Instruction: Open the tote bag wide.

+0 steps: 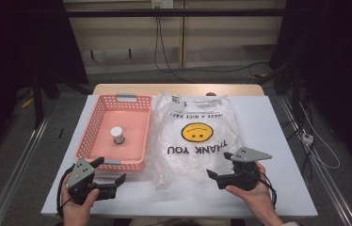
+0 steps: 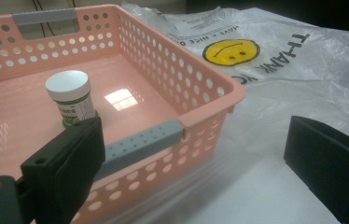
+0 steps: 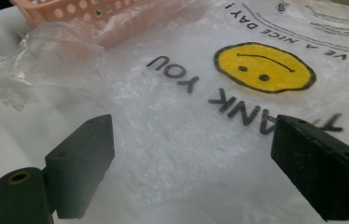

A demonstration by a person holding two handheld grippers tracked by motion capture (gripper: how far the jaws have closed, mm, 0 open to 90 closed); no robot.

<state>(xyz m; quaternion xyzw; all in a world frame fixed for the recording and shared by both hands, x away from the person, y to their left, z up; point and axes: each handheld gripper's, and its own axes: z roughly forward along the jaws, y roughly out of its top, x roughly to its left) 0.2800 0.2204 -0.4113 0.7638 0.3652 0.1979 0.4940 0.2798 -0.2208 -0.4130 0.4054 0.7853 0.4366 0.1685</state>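
Both grippers gape wide and empty: the left gripper sits at the basket's near rim, the right gripper over the bag's near edge. Inside the basket stands the jar; I'd approach it from above, jaws straddling its cap, clear of the rim.

On the white rectangular worktop, the pink perforated plastic basket sits at the left and the clear plastic bag printed with a smiley face lies flat just to its right, its left edge touching the basket's side. A small white-capped jar stands upright inside the basket, near the middle of its floor. The left gripper is at the near edge, just before the basket's near wall. The right gripper is at the near right, over the bag's near edge.
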